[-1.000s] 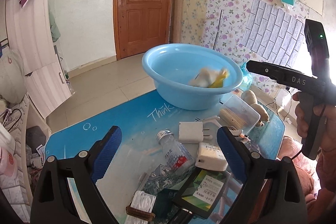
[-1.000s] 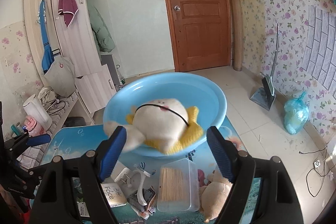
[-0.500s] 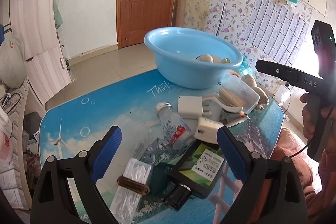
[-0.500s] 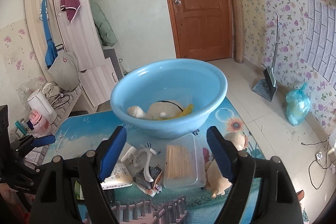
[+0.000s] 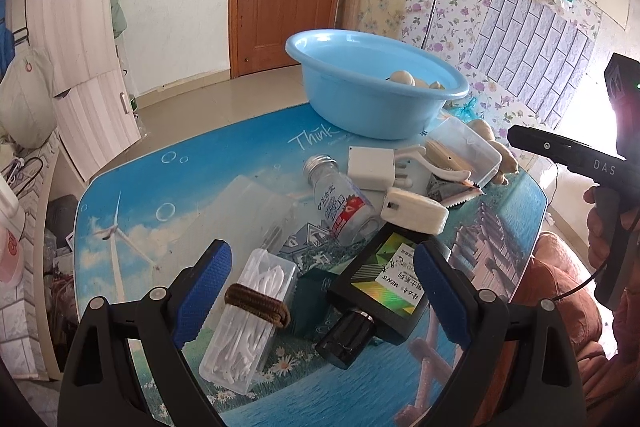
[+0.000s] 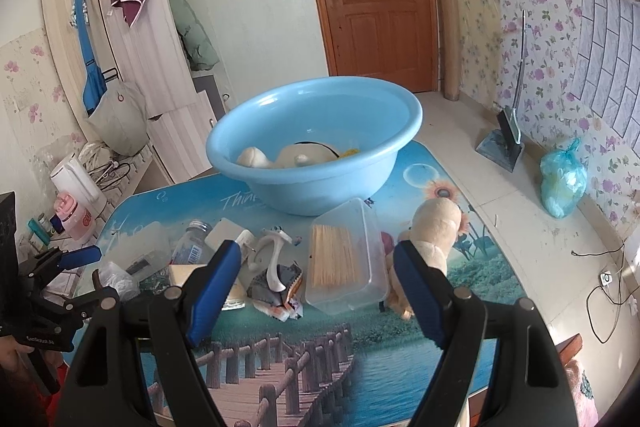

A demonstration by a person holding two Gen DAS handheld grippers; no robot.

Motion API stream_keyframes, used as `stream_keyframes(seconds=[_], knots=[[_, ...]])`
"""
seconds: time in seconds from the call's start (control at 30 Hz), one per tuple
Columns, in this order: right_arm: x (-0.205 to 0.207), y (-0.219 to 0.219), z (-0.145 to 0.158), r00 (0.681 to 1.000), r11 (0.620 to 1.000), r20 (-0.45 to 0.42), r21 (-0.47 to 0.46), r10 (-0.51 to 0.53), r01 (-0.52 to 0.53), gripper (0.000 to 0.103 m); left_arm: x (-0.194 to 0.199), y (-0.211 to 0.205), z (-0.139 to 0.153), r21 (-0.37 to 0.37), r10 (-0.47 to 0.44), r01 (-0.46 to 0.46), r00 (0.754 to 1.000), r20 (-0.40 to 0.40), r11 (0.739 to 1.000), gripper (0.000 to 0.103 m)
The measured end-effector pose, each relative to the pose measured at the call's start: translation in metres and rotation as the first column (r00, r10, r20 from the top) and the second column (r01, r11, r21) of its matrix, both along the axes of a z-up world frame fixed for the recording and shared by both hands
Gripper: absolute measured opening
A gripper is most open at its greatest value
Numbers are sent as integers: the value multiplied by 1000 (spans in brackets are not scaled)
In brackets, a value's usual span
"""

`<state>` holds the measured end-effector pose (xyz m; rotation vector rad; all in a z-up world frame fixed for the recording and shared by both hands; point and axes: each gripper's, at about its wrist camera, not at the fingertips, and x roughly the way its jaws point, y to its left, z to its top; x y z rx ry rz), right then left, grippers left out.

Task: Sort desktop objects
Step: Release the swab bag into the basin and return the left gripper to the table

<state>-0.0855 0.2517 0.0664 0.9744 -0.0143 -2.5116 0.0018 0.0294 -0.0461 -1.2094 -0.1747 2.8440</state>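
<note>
Both claws hang spread and empty above a cluttered desk (image 5: 168, 187) with a printed blue seaside top: the left claw (image 5: 320, 291) over the near clutter, the right claw (image 6: 316, 291) over the far-side clutter. A second ago the right claw was level with the light blue basin (image 6: 316, 147) as a plush toy dropped in; now it sits lower and farther back, and that cream plush toy (image 6: 296, 157) lies in the basin at the desk's far edge. The left claw has also come down, so the near things look bigger. A second plush toy (image 6: 434, 227) lies on the desk beside a clear box of toothpicks (image 6: 344, 255). Nearer the left claw lie a black box with a shiny label (image 5: 384, 283), a clear box of floss picks (image 5: 250, 319) with a brown hair tie (image 5: 256, 307) around it, a small bottle (image 5: 340, 199) on its side, a white plug adapter (image 5: 370, 167) and a white hook (image 6: 274, 259).
</note>
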Motion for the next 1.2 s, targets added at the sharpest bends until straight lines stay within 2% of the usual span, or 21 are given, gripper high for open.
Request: stream_keyframes(seconds=[0.53,1.2], knots=[[4,8,-18,998,1000,56,6,-8,7,79,2,5,-4,-17,-7,7,1000,9,1000,92],[2,5,-21,998,1000,69,8,-6,6,79,5,-12,-14,5,40,-40,999,21,999,92]])
